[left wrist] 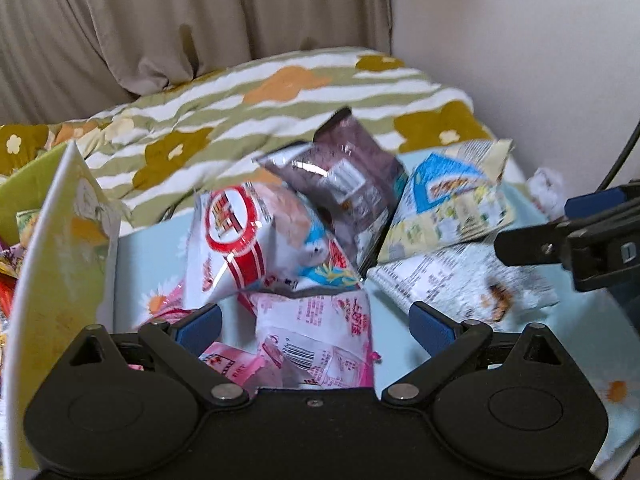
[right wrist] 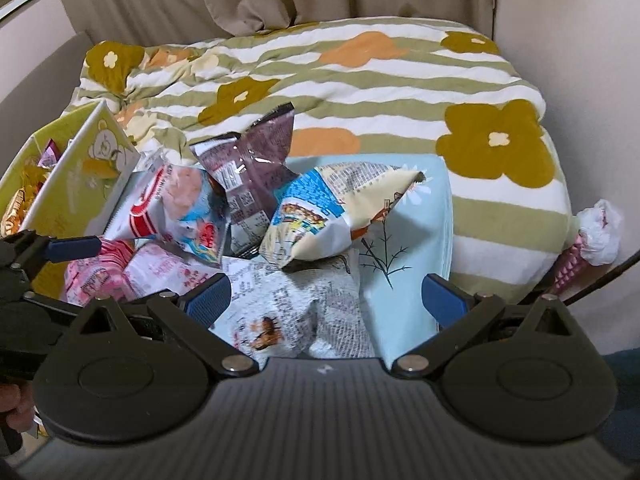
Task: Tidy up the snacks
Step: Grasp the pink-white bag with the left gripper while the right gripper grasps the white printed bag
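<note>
A heap of snack bags lies on a light blue flowered cloth [right wrist: 404, 240]. It holds a red-and-white bag [left wrist: 240, 240] [right wrist: 168, 204], a dark purple bag [left wrist: 344, 184] [right wrist: 248, 176], a blue-and-yellow bag [left wrist: 448, 204] [right wrist: 332, 208], a white printed bag [left wrist: 452, 280] [right wrist: 288, 308] and pink bags [left wrist: 316, 340] [right wrist: 160, 272]. My left gripper [left wrist: 316, 322] is open just above a pink bag, holding nothing. My right gripper [right wrist: 326, 300] is open over the white printed bag, also holding nothing. The two grippers hover side by side.
A yellow-green box [left wrist: 60, 240] [right wrist: 80, 168] with several snacks inside stands left of the heap. A striped flowered blanket [right wrist: 360, 80] and beige curtains lie behind. A white plastic bag [right wrist: 600, 232] and a cable are at the right. A hand [right wrist: 12, 404] shows at lower left.
</note>
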`<state>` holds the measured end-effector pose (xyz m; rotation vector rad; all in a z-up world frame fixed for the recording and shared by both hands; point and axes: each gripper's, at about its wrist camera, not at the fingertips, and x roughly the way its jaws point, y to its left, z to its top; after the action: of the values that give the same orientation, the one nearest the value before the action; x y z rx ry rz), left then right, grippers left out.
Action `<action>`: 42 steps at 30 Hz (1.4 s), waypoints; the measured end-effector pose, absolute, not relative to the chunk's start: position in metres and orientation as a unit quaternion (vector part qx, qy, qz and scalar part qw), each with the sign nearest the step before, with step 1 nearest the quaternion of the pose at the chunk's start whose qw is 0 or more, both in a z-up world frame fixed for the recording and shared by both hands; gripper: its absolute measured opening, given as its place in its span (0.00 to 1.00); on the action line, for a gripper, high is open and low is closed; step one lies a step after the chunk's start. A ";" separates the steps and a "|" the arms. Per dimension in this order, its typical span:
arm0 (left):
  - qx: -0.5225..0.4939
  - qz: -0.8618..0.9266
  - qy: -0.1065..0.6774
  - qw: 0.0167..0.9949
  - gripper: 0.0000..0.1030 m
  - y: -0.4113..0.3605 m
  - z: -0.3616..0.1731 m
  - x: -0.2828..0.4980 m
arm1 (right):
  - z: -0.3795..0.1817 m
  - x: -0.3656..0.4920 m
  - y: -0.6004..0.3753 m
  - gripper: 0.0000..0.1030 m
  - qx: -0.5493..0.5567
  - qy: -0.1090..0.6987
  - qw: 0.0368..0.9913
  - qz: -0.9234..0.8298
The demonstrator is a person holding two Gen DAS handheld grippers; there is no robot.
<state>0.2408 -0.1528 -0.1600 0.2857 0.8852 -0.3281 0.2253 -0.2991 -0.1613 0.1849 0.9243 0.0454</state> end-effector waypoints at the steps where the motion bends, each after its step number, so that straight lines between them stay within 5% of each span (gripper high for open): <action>1: 0.139 -0.155 0.429 0.879 0.98 -0.154 -0.164 0.243 | -0.165 0.228 -0.301 1.00 0.093 0.447 0.889 0.027; 6: 0.156 -0.146 0.448 0.868 0.97 -0.164 -0.182 0.248 | -0.180 0.239 -0.302 1.00 0.101 0.457 0.883 0.045; 10: 0.158 -0.142 0.466 0.859 0.83 -0.166 -0.192 0.250 | -0.190 0.245 -0.301 1.00 0.102 0.466 0.877 0.057; 12: 0.158 -0.140 0.473 0.855 0.68 -0.166 -0.196 0.250 | -0.194 0.246 -0.301 1.00 0.103 0.471 0.874 0.062; 16: 0.154 -0.143 0.472 0.856 0.58 -0.164 -0.196 0.247 | -0.201 0.248 -0.302 1.00 0.110 0.479 0.868 0.073; 39: 0.136 -0.146 0.475 0.857 0.57 -0.163 -0.187 0.195 | -0.214 0.251 -0.293 1.00 0.113 0.482 0.861 0.114; 42: 0.134 -0.147 0.472 0.859 0.57 -0.161 -0.184 0.194 | -0.208 0.244 -0.297 0.86 0.125 0.474 0.863 0.121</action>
<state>0.1942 -0.1606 -0.1844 0.2822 0.9917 -0.3091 0.2444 -0.2971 -0.2085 0.2616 0.9929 0.2539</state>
